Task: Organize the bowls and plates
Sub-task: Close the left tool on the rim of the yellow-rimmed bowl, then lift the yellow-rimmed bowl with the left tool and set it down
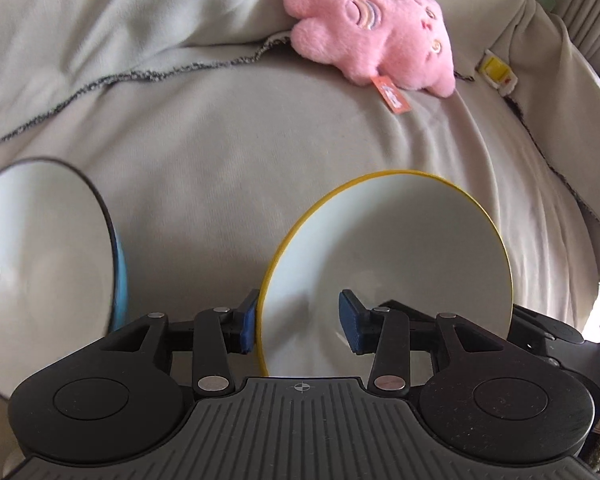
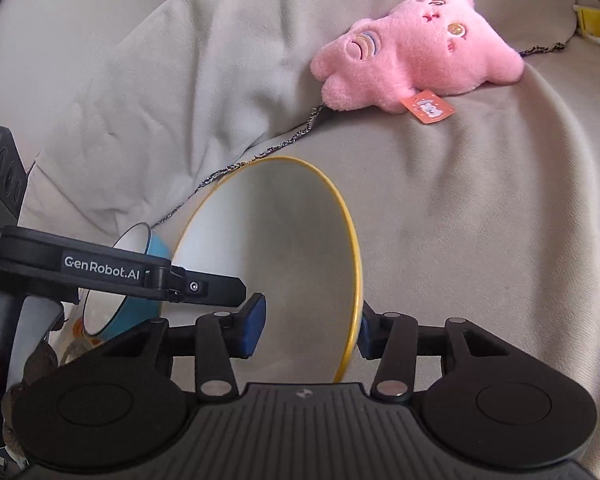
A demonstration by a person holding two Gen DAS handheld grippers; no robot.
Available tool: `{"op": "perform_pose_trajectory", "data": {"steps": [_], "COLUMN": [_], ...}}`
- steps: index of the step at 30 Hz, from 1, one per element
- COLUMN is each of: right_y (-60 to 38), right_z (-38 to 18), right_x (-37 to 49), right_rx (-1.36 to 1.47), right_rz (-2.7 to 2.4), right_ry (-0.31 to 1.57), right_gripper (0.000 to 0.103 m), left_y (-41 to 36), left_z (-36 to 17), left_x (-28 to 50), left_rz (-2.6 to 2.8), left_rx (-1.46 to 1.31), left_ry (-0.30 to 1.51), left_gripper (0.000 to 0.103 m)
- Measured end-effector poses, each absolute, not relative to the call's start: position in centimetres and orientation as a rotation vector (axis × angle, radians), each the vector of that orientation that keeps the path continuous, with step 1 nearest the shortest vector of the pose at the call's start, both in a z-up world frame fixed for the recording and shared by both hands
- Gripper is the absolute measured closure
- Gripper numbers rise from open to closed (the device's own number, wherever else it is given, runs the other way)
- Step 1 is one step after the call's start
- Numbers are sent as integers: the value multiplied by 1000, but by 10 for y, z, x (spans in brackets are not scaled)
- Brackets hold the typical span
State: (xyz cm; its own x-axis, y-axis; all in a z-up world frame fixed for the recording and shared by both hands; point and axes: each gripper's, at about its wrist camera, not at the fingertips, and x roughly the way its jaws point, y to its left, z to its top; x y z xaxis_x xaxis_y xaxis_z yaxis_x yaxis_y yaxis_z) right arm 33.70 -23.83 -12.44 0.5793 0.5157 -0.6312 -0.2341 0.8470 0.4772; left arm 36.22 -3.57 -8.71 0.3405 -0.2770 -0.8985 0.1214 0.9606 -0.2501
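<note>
Between both sets of jaws stands the yellow-rimmed bowl (image 1: 400,248), tipped on edge over the beige sofa cover (image 1: 228,152), its white inside bare. Its rim runs through the left gripper (image 1: 300,322), whose jaws stand released: one pad sits just outside the rim, the other apart inside the bowl. On the opposite rim the right gripper (image 2: 312,330) has its jaws clenched on the bowl wall, one pad inside, one behind. Just beside, to the left, a blue bowl (image 1: 40,264) with a dark rim also stands tilted, likewise bare inside. Farther back a pink plush toy (image 1: 380,36) lies against the cushion fold, well apart, with open cloth between
</note>
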Motion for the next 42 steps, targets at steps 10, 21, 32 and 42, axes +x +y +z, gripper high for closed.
{"op": "perform_pose_trajectory", "data": {"steps": [10, 21, 32, 42], "right_y": [-262, -283, -287, -289], "right_z": [-138, -149, -148, -149], "right_x": [307, 315, 317, 323], "right_rx": [390, 423, 415, 421], "right_rz": [503, 473, 525, 507], "right_ry": [828, 804, 811, 822], "right_gripper": [54, 54, 55, 55], "left_y": [-46, -71, -82, -82], "left_z": [-90, -89, -89, -87], "left_x": [299, 305, 292, 294], "left_rz": [-192, -185, -97, -81], "left_rx": [-198, -214, -180, -189], "left_ry": [1173, 1179, 1238, 1245], "left_gripper": [62, 61, 61, 64]}}
